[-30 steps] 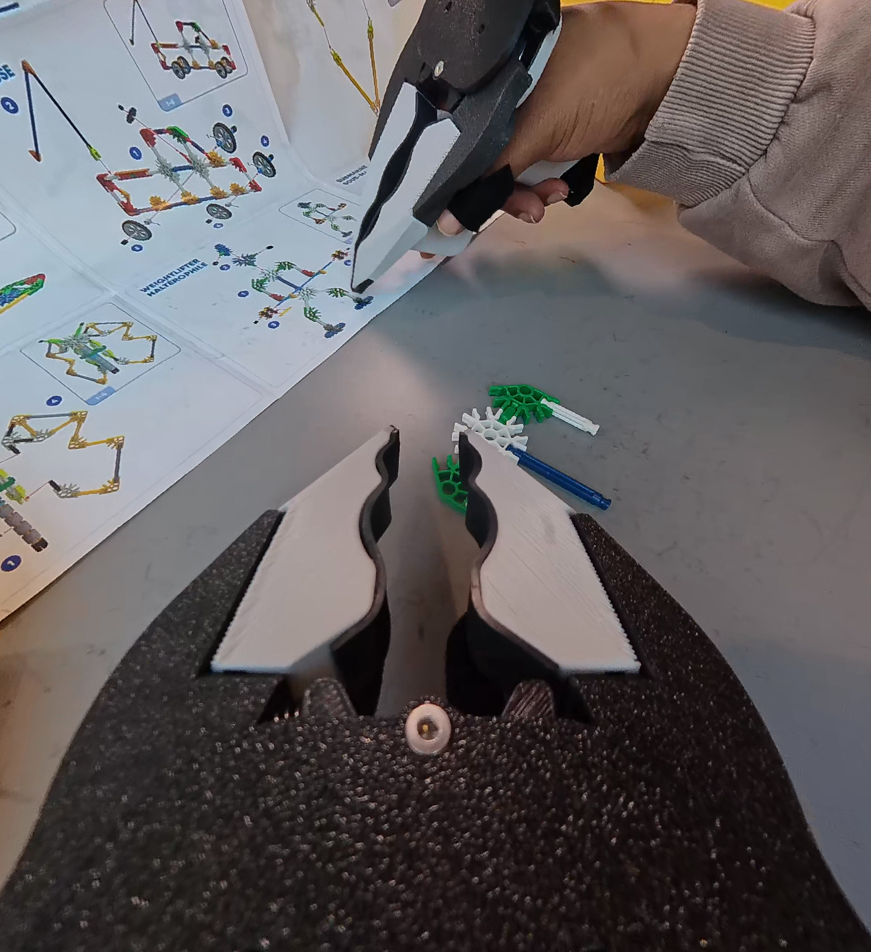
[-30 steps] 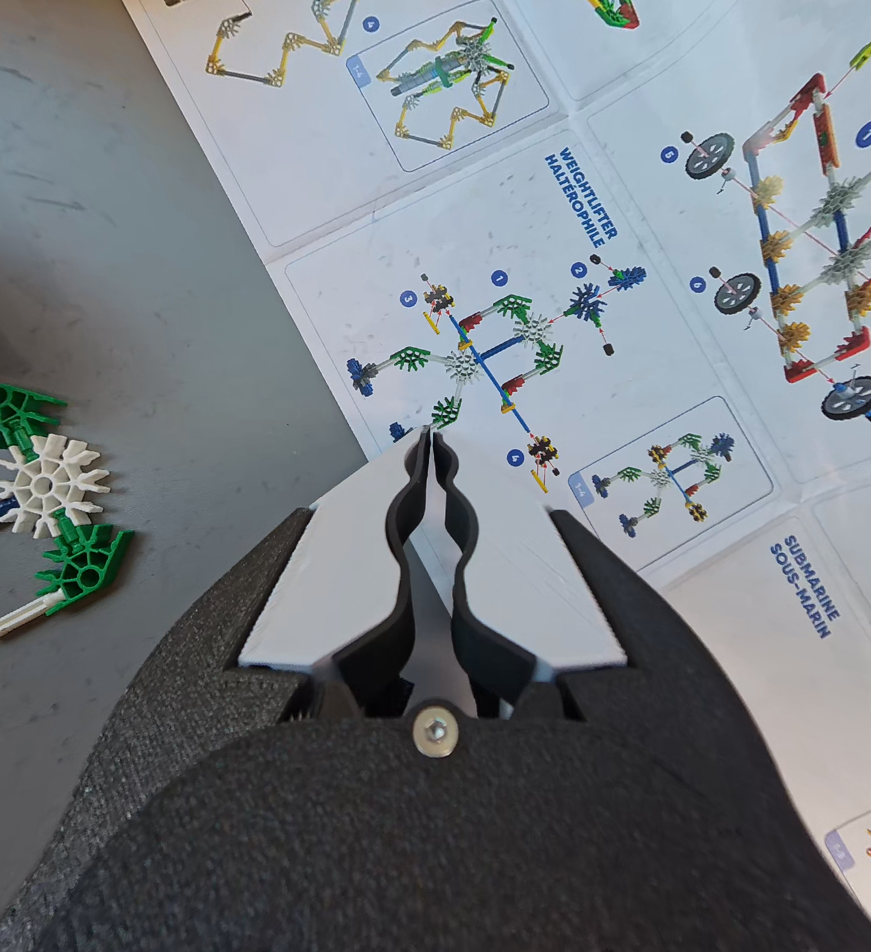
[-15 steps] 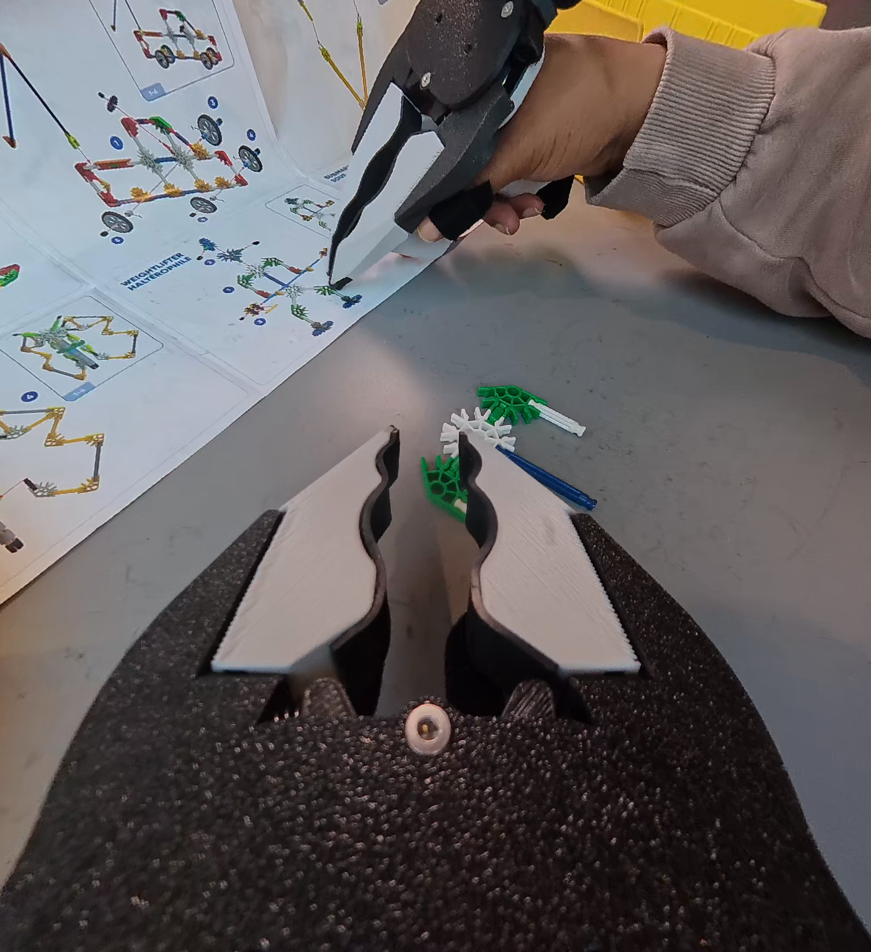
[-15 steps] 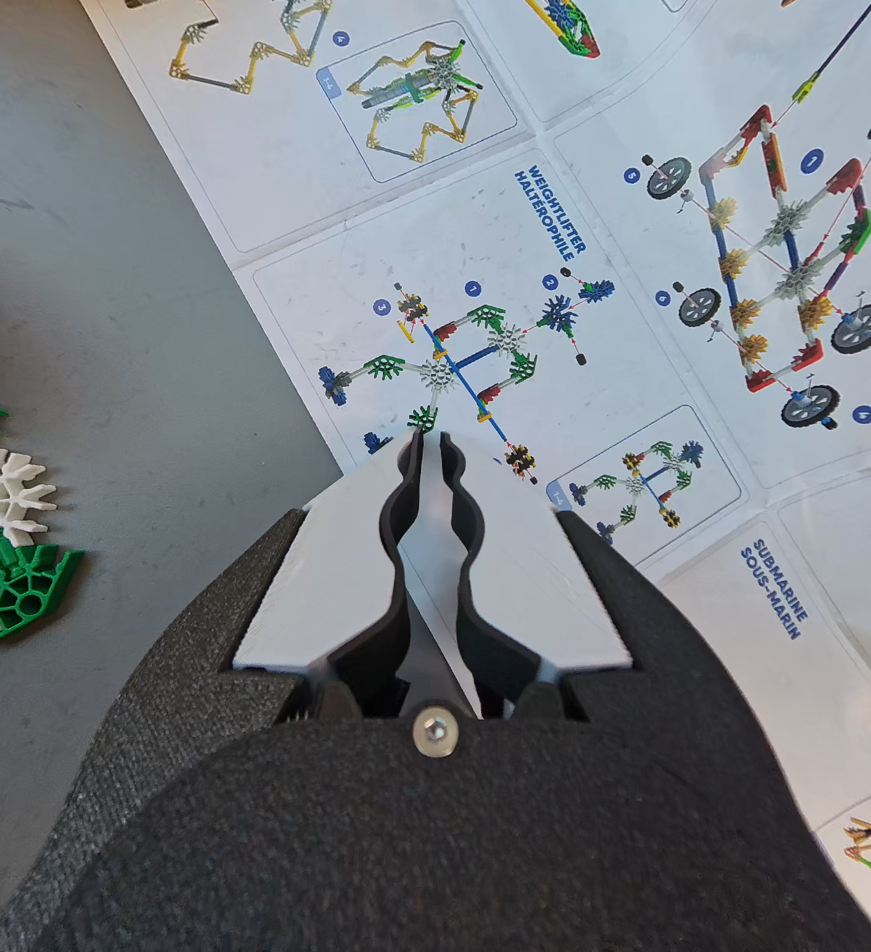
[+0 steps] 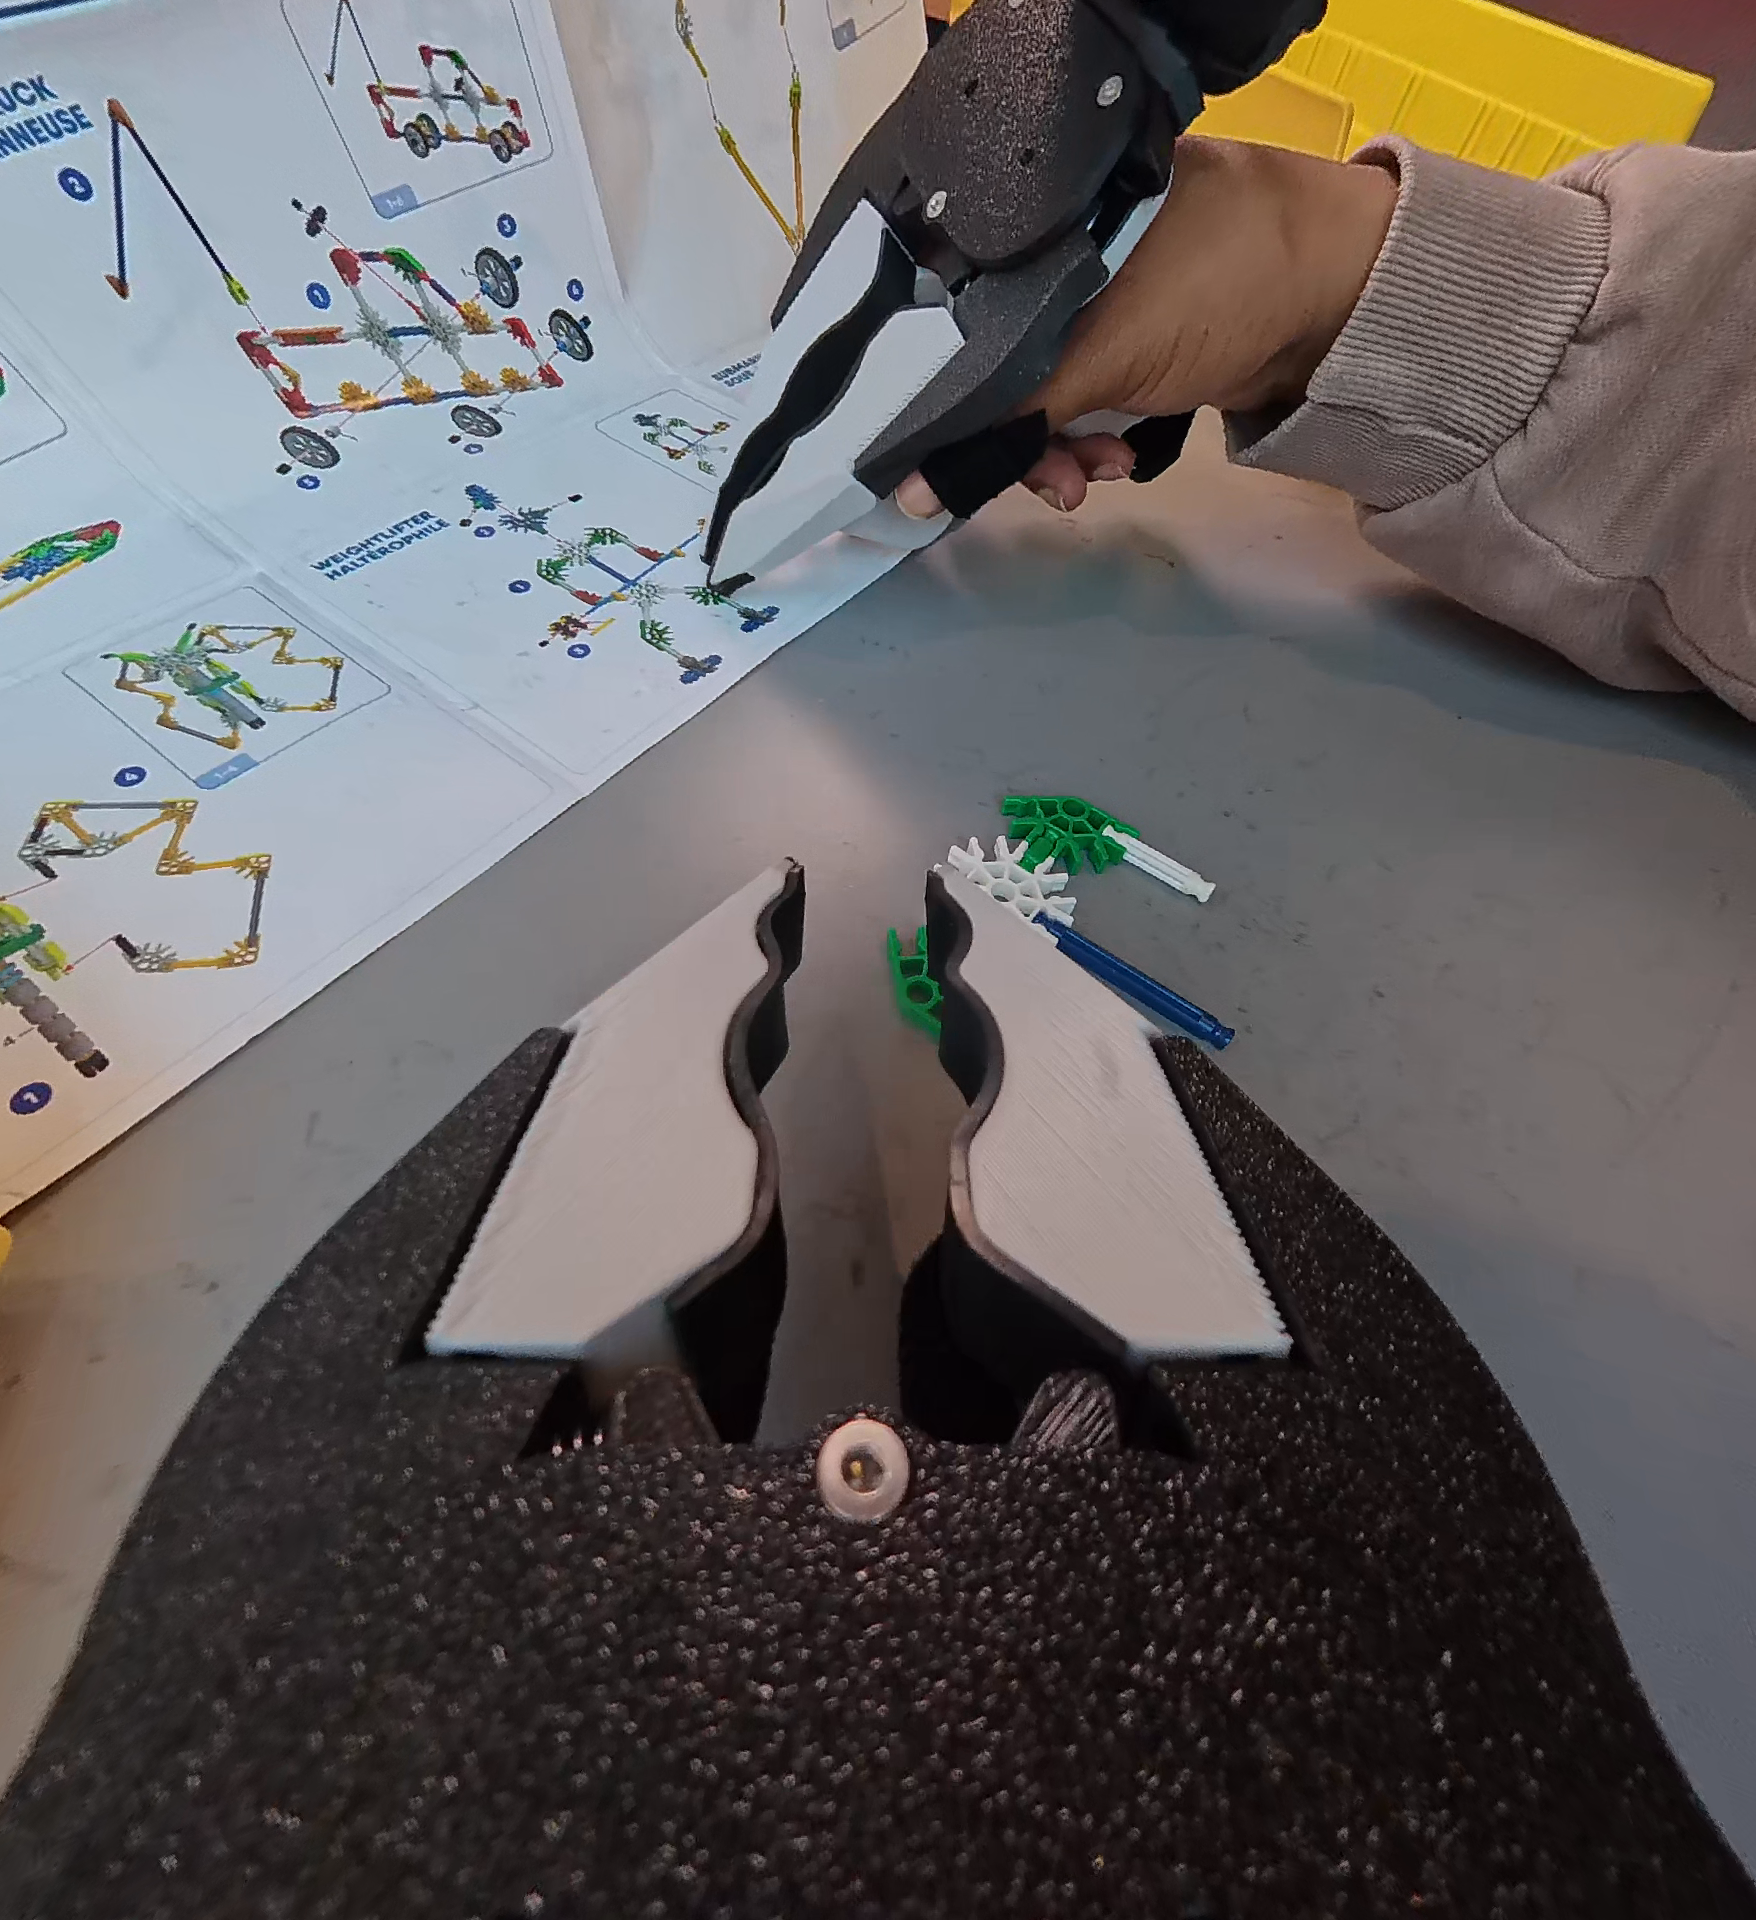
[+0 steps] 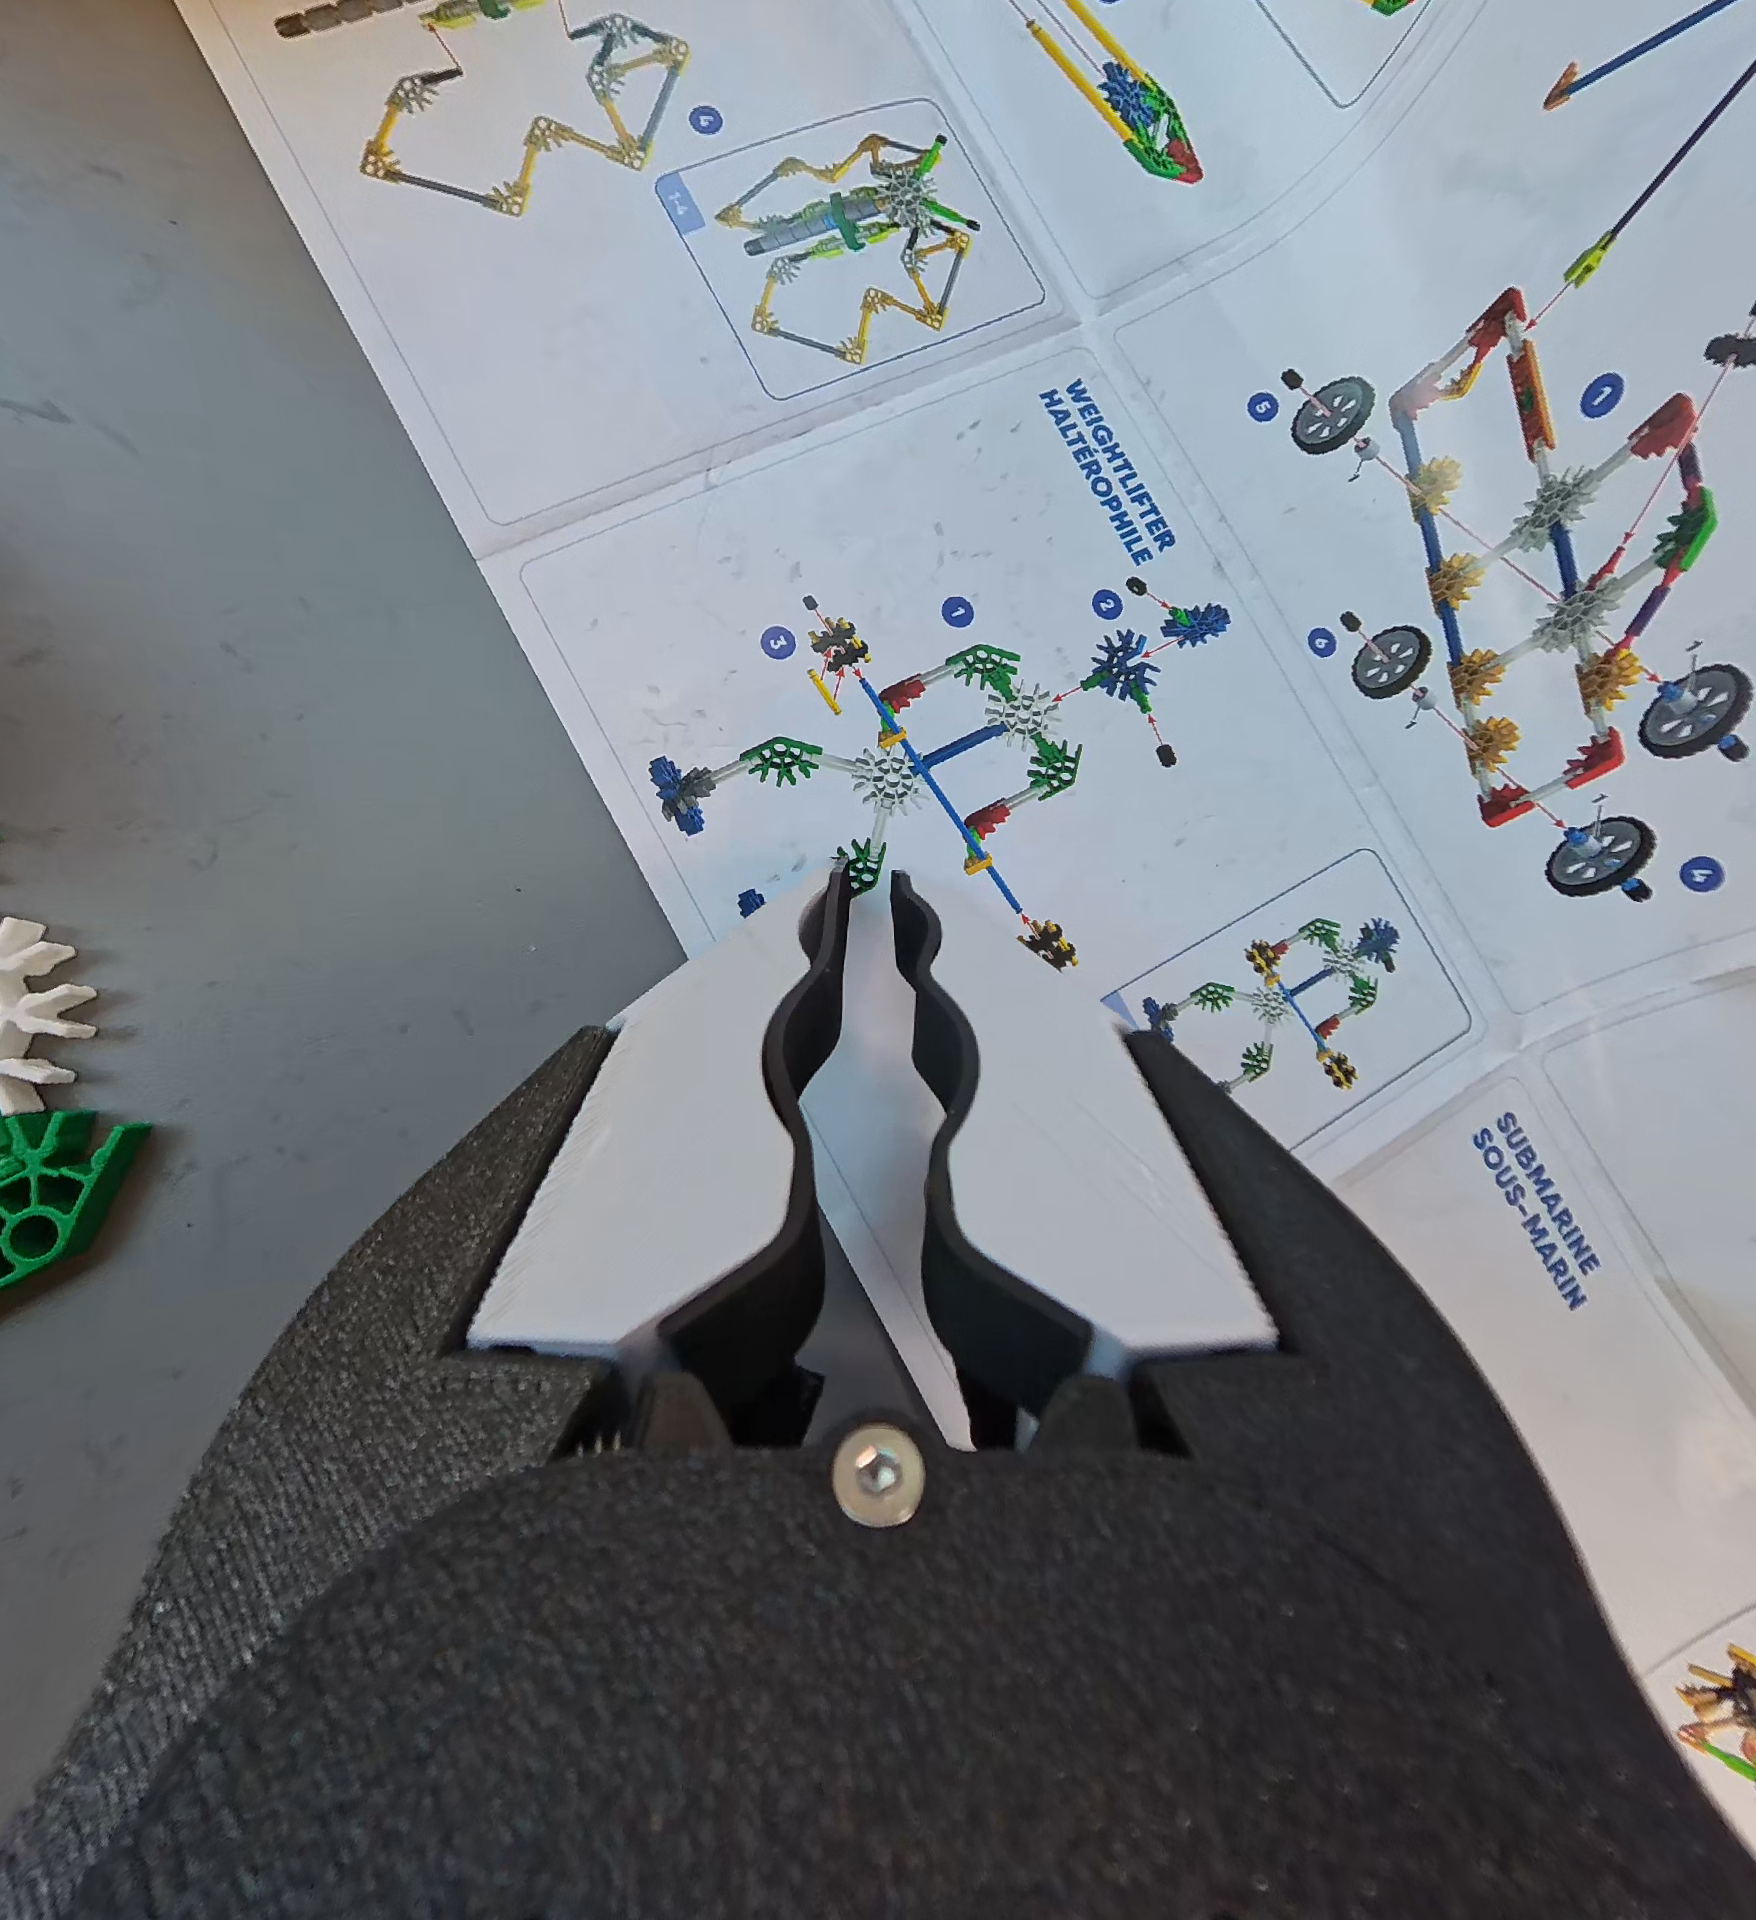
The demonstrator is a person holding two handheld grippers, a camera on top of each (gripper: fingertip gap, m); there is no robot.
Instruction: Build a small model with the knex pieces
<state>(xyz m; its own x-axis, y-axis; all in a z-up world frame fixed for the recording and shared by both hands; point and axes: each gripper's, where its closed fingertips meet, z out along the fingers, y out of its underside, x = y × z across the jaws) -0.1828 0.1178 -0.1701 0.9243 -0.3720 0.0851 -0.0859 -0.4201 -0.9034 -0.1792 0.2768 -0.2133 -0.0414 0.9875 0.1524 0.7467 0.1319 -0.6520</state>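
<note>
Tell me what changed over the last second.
The right gripper opened slightly from nearly shut, with its tips staying on the instruction sheet. The left gripper stayed open and empty beside the connector assembly, which has not moved on the table.

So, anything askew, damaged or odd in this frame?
Nothing stands out. The instruction sheet lies flat, the small toy assembly sits intact on the table, and both grippers, left and right, hold nothing.
</note>
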